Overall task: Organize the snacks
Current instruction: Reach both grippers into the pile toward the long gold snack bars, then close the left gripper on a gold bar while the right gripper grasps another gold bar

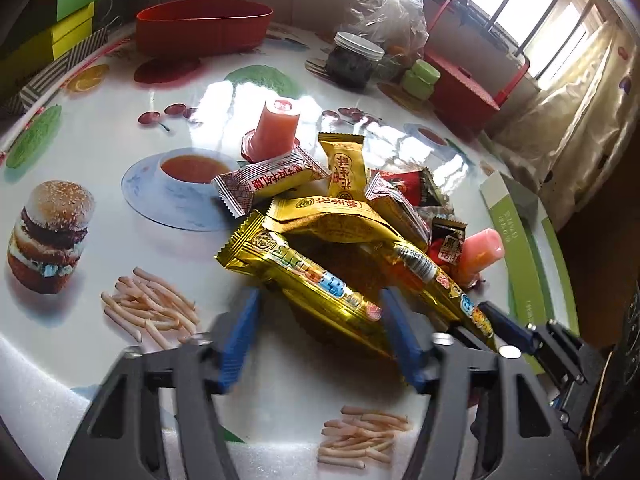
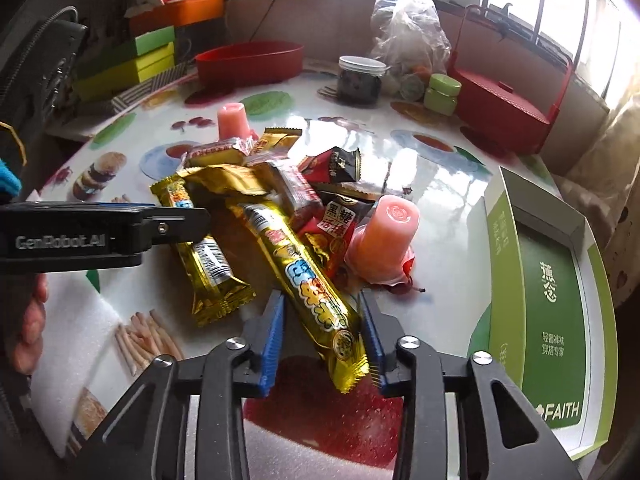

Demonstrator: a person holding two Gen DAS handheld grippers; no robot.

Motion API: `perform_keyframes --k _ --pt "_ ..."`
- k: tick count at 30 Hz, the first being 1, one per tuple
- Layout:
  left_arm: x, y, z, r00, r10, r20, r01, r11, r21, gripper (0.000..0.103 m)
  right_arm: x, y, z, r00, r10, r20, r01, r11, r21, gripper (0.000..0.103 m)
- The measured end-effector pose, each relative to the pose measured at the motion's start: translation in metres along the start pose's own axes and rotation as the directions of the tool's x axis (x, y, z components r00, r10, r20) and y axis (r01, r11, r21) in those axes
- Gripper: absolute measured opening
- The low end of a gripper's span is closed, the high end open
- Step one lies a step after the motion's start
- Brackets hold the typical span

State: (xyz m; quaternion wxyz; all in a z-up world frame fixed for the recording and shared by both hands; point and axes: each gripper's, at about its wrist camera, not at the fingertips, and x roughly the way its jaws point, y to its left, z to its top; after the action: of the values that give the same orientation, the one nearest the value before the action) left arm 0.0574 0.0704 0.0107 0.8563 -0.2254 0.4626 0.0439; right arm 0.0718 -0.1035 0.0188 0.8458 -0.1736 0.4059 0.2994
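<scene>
A pile of snacks lies on the printed round table (image 1: 100, 128): gold bar wrappers, red and black packets (image 2: 340, 220) and two pink jelly cups (image 1: 278, 126) (image 2: 384, 240). My left gripper (image 1: 320, 312) is open, its blue fingers either side of a long gold bar (image 1: 304, 276) without squeezing it. My right gripper (image 2: 322, 320) stands around the near end of another long gold bar (image 2: 308, 284), jaws close to the wrapper but with a small gap. The left gripper's body shows in the right wrist view (image 2: 100, 232) over a second gold bar (image 2: 208, 272).
A red oval tub (image 1: 202, 28) stands at the table's far side, with a dark jar (image 1: 356, 60), a green jar (image 1: 420, 78), a plastic bag and a red basket (image 2: 504, 104). A green-and-white box (image 2: 548, 300) lies at the right edge. Stacked boxes (image 2: 132, 64) stand far left.
</scene>
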Motion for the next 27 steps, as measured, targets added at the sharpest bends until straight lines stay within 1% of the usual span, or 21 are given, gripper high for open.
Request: perform_keyframes --k 1,5,9,17,27 --pt "0.001 0.001 0.001 1.000 -0.008 -0.006 0.008 1.000 -0.006 0.045 0.000 0.000 0.000 1.000 0.001 0.002 -0.001 1.000 0.001 0.030" --pt "-0.001 0.006 0.001 1.000 -0.029 -0.006 0.028 0.999 -0.032 0.039 -0.005 0.000 -0.002 1.000 0.011 0.014 -0.011 1.000 0.022 0.028" --pt "-0.005 0.010 0.000 1.000 -0.030 -0.001 0.030 0.999 -0.031 0.033 -0.009 0.000 -0.003 0.999 0.027 0.022 -0.028 0.999 0.043 0.027" --pt "-0.010 0.012 -0.003 1.000 -0.031 -0.004 0.031 1.000 -0.007 0.029 -0.015 0.005 -0.008 0.998 0.044 0.035 -0.047 0.995 0.089 0.027" --pt "-0.017 0.009 -0.013 0.997 -0.076 -0.022 0.077 0.997 0.018 0.027 -0.031 0.004 -0.022 0.997 0.041 0.068 -0.053 0.982 0.182 0.025"
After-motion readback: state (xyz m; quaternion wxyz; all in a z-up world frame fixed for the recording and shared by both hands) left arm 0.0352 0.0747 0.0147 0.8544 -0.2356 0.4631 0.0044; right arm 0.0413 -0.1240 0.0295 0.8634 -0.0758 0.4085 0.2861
